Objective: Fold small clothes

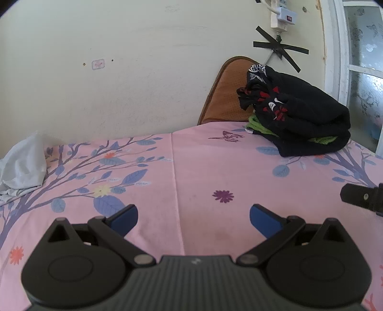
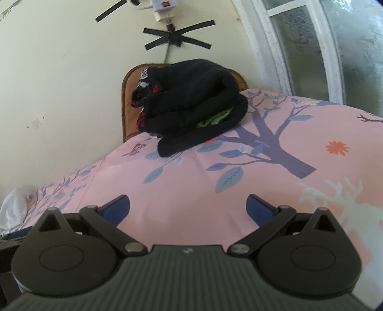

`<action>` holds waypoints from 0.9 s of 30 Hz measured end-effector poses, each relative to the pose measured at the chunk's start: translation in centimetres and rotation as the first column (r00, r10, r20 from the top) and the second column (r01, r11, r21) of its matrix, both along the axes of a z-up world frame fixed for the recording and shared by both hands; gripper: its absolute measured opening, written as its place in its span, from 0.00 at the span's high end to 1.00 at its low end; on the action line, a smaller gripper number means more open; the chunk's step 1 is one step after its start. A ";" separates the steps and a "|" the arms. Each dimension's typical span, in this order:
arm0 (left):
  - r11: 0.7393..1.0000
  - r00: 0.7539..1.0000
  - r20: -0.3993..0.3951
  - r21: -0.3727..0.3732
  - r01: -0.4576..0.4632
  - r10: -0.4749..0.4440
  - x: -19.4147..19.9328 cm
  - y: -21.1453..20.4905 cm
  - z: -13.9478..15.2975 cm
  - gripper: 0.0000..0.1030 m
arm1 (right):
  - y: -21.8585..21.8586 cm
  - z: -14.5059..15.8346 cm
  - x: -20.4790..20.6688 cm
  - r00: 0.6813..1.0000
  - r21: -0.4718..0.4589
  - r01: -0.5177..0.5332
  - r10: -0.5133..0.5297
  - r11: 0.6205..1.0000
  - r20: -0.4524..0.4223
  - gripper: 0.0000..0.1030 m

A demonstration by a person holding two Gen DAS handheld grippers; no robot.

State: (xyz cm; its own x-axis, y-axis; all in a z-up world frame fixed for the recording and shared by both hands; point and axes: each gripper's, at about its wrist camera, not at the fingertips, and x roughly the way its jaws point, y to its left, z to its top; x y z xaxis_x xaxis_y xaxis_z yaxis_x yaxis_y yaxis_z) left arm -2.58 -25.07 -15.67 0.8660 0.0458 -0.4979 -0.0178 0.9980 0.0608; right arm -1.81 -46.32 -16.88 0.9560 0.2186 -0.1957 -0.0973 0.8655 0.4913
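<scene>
Cream wall [image 1: 119,71], frosted window [image 2: 311,47], pink floral bedsheet [image 1: 203,167]

Soft cloth against matt plastic

The pink floral bedsheet [image 1: 203,167] is smooth printed cloth; the black clothes pile [image 2: 191,105] looks like thick, matt knit, perhaps fleece. Both grippers' fingers [image 1: 126,219] carry matt blue pads on ribbed black plastic bodies.

Pink floral bedsheet [image 1: 191,167] fills the lower half of the frame. Cream wall [image 1: 119,71] behind. Black tape strips [image 1: 280,47] crossed over a cable, upper right; white power strip [image 1: 283,18] above them. Brown cushion [image 1: 227,95], maybe a chair back, against the wall. Frosted window [image 2: 323,47] at far right.
</scene>
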 end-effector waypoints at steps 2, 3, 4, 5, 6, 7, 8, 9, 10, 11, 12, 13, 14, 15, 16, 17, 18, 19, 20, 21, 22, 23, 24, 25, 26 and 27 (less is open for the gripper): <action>1.000 1.000 -0.001 0.004 0.004 -0.004 0.0 -0.1 0.0 0.00 | 0.0 0.0 -0.2 1.000 -0.002 0.004 -0.004 1.000 0.008 0.00; 1.000 1.000 -0.002 0.005 0.005 -0.005 0.0 -0.1 0.0 0.00 | 0.1 0.1 -0.2 1.000 -0.004 0.003 -0.003 1.000 0.009 0.00; 1.000 1.000 -0.002 0.006 0.006 -0.006 0.0 -0.1 0.0 0.00 | 0.2 0.1 -0.2 1.000 -0.008 0.002 -0.002 1.000 0.008 0.00; 1.000 1.000 -0.002 0.007 0.006 -0.006 0.0 -0.1 0.0 0.00 | 0.3 0.1 -0.2 1.000 -0.012 0.002 -0.002 1.000 0.008 0.00; 1.000 1.000 -0.002 0.006 0.006 -0.006 0.0 -0.1 0.0 0.00 | 0.3 0.2 -0.2 1.000 -0.016 0.002 -0.002 1.000 0.009 0.00; 1.000 1.000 -0.002 0.002 0.006 -0.006 0.0 0.0 0.0 0.00 | 0.4 0.1 -0.3 1.000 -0.018 0.001 -0.001 1.000 0.013 0.00; 1.000 1.000 -0.001 -0.001 0.004 -0.004 0.0 0.0 0.0 0.00 | 0.4 0.2 -0.4 1.000 -0.020 -0.001 0.001 1.000 0.018 0.00; 1.000 1.000 0.000 -0.005 0.003 -0.003 -0.1 0.0 -0.1 0.00 | 0.4 0.2 -0.5 1.000 -0.021 -0.002 0.002 1.000 0.023 0.00; 1.000 1.000 -0.001 -0.009 0.001 -0.001 -0.1 0.0 -0.1 0.00 | 0.4 0.2 -0.5 1.000 -0.022 -0.004 0.004 1.000 0.028 0.00; 1.000 1.000 -0.003 -0.012 0.002 -0.002 0.0 0.1 -0.1 0.00 | 0.4 0.2 -0.6 0.999 -0.022 -0.004 0.005 1.000 0.031 0.00; 1.000 1.000 -0.006 -0.014 0.001 -0.001 0.0 0.1 -0.1 0.00 | 0.5 0.2 -0.6 0.999 -0.022 -0.004 0.005 1.000 0.032 0.00; 1.000 1.000 -0.009 -0.015 -0.003 0.003 0.0 0.2 -0.1 0.00 | 0.5 0.2 -0.6 1.000 -0.023 -0.003 0.004 1.000 0.031 0.00; 1.000 1.000 -0.012 -0.014 -0.009 0.009 0.1 0.2 -0.1 0.00 | 0.5 0.2 -0.6 1.000 -0.025 -0.003 0.003 1.000 0.029 0.00; 1.000 1.000 -0.016 -0.013 -0.017 0.017 0.1 0.3 -0.1 0.00 | 0.6 0.2 -0.5 1.000 -0.027 -0.002 0.003 1.000 0.027 0.00; 1.000 0.999 -0.022 -0.009 -0.027 0.026 0.2 0.3 -0.2 0.00 | 0.6 0.2 -0.5 1.000 -0.028 -0.002 0.003 1.000 0.026 0.00; 0.999 0.999 -0.027 -0.005 -0.034 0.034 0.3 0.3 -0.2 0.00 | 0.6 0.2 -0.5 1.000 -0.029 -0.001 0.002 1.000 0.024 0.00; 0.999 0.999 -0.033 -0.001 -0.041 0.041 0.4 0.3 -0.2 0.00 | 0.6 0.2 -0.6 1.000 -0.030 0.000 0.001 1.000 0.022 0.00; 0.999 0.998 -0.036 0.001 -0.044 0.044 0.4 0.3 -0.2 0.00 | 0.7 0.2 -0.6 1.000 -0.031 0.000 0.000 1.000 0.021 0.00; 0.999 0.998 -0.038 0.000 -0.045 0.045 0.4 0.4 -0.2 0.00 | 0.7 0.2 -0.6 1.000 -0.031 0.001 0.000 1.000 0.020 0.00; 0.999 0.998 -0.039 -0.003 -0.045 0.045 0.4 0.5 -0.2 0.00 | 0.8 0.2 -0.7 1.000 -0.031 0.001 0.000 1.000 0.018 0.00; 0.999 0.998 -0.041 -0.008 -0.045 0.045 0.4 0.5 -0.2 0.00 | 0.8 0.1 -0.7 1.000 -0.032 0.000 0.001 0.999 0.017 0.00; 0.999 0.998 -0.045 -0.011 -0.047 0.047 0.4 0.6 -0.3 0.00 | 0.9 0.1 -0.8 1.000 -0.034 -0.001 0.002 0.999 0.017 0.00; 0.999 0.998 -0.048 -0.013 -0.050 0.049 0.5 0.6 -0.3 0.00 | 1.0 0.1 -0.9 1.000 -0.035 -0.002 0.003 0.999 0.017 0.00; 0.998 0.997 -0.052 -0.016 -0.053 0.052 0.5 0.7 -0.3 0.00 | 1.1 0.1 -0.9 1.000 -0.036 -0.004 0.004 0.999 0.017 0.00; 0.998 0.997 -0.056 -0.020 -0.058 0.056 0.5 0.8 -0.3 0.00 | 1.1 0.1 -1.0 1.000 -0.036 -0.006 0.007 0.999 0.016 0.00; 0.998 0.997 -0.058 -0.022 -0.061 0.060 0.5 0.9 -0.3 0.00 | 1.2 0.1 -1.1 1.000 -0.036 -0.010 0.010 0.999 0.016 0.00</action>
